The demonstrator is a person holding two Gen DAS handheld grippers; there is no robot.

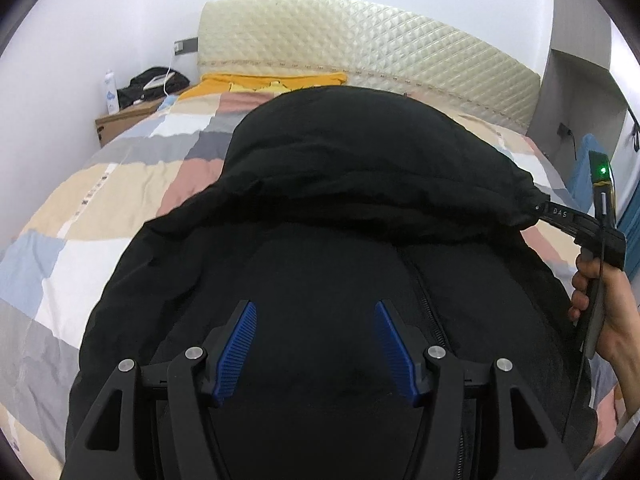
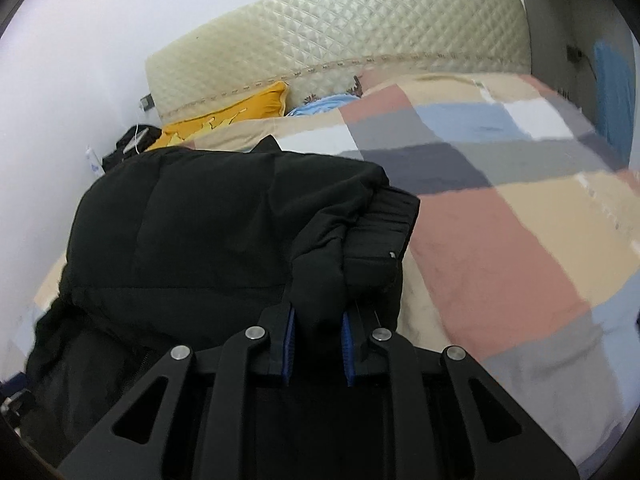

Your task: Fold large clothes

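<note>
Black padded jacket point(image 1: 320, 184) lies spread on the patchwork quilt point(image 1: 80, 216) of the bed, directly under the left gripper point(image 1: 316, 344), whose blue pads stand apart with only flat cloth below them. At three o'clock in that view a hand point(image 1: 600, 304) holds the right gripper at the jacket's edge. The right wrist view shows what that one cannot: the right gripper point(image 2: 318, 344) pinching a bunched sleeve point(image 2: 360, 236) with its ribbed cuff at twelve o'clock. The jacket looks puffy, matt, creased, with a zip point(image 1: 432, 312) running down its front.
</note>
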